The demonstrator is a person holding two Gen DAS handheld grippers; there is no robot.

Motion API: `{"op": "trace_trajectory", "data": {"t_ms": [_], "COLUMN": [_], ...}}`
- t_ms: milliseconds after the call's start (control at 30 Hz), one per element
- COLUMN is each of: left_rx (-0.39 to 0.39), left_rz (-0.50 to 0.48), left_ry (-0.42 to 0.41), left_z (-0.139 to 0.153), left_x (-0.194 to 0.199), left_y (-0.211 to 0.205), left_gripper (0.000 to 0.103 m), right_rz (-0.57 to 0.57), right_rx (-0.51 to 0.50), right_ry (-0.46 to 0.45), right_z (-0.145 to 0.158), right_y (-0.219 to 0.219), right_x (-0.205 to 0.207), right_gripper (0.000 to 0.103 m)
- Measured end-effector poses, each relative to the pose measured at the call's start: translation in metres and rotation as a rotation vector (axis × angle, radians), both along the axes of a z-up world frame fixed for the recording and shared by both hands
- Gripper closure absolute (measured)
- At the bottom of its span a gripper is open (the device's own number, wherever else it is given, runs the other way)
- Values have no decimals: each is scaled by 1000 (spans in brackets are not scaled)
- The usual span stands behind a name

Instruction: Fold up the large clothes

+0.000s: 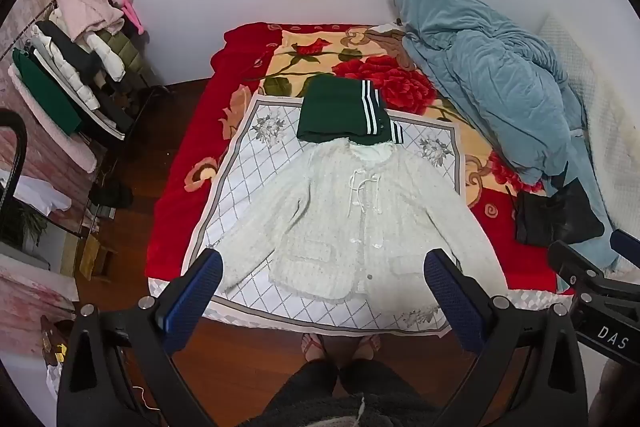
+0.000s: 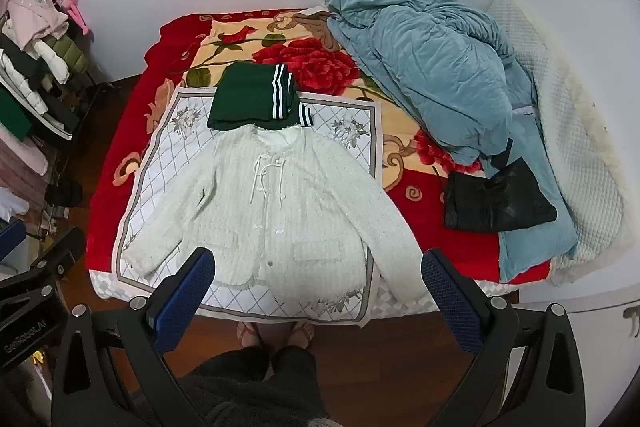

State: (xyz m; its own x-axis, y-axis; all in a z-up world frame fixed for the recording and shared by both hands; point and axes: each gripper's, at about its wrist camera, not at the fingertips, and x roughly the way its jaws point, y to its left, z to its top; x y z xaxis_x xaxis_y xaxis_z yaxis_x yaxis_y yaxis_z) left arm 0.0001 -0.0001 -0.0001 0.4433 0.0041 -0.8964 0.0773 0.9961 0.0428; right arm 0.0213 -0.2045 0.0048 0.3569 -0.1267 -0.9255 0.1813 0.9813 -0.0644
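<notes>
A white fuzzy cardigan (image 1: pixel 344 219) lies flat and face up on a white diamond-pattern cloth (image 1: pixel 256 171) on the bed, sleeves spread to both sides; it also shows in the right wrist view (image 2: pixel 276 211). A folded dark green garment with white stripes (image 1: pixel 344 113) lies just beyond its collar, also seen in the right wrist view (image 2: pixel 256 99). My left gripper (image 1: pixel 324 263) is open and empty, held above the cardigan's hem. My right gripper (image 2: pixel 318 263) is open and empty, above the hem too; part of it shows in the left wrist view (image 1: pixel 592 275).
A red rose blanket (image 1: pixel 180 187) covers the bed. A bunched blue quilt (image 1: pixel 488 75) and a black bag (image 1: pixel 556 215) lie on the right side. A rack of clothes (image 1: pixel 80 67) stands at the left. The person's feet (image 1: pixel 340 343) stand on the wooden floor at the bed's foot.
</notes>
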Motion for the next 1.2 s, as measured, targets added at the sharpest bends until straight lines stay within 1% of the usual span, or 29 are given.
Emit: {"op": "trace_trajectory", "data": {"t_ms": [667,833,900,967,1000,1200], "left_rx": [-13,-14,-15,-17,-22,-25], "left_rz": [-5,-6,-6,-7,-5,-7], "left_ry": [-5,-9,-12,-12,-14,-18], "left_z": [0,7,9,14,11,12], "left_x": [-1,6,3,2,0,0], "left_y": [-1,-10,-13,-11,-5,-5], "left_gripper": [0,0,0,0,0,0], "right_rz": [0,2,1,-1,-2,-1], "right_rx": [-7,-10,-10,-10,-10,-9], "right_ry": [-3,-4,-5,-8,-8,-12], "right_z": [3,1,6,10,11,12], "right_y": [3,2,0,2,3,1], "right_x": [-3,-6,-5,-4,-4,-5], "right_gripper": [0,0,0,0,0,0]}}
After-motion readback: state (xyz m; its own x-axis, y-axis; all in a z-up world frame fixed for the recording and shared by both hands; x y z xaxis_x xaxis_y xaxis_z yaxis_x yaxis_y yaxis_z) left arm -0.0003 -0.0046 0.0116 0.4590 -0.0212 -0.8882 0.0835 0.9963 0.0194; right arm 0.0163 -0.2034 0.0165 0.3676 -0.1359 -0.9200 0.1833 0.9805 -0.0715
